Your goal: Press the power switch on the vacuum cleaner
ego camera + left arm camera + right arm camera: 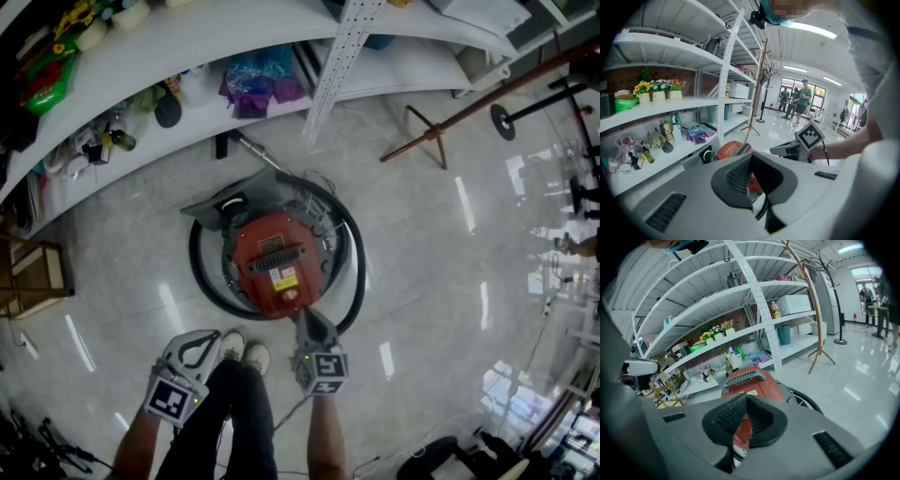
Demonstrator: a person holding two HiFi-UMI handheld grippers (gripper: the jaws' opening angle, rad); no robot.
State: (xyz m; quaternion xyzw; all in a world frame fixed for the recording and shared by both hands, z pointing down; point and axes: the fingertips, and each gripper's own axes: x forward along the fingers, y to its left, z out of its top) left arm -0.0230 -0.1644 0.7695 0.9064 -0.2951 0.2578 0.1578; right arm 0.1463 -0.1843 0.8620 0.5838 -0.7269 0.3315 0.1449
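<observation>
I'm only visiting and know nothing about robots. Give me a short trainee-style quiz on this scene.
1. True or false: the left gripper is nearer the vacuum than the right gripper is.
2. What lies coiled round the vacuum? A) a black hose B) a yellow rope C) a blue cable
3. Fill in: the jaws of both grippers are ____ (open or shut).
Key: 1 false; 2 A; 3 shut.

Bright light, floor (441,234) glare, fisheye edges
</observation>
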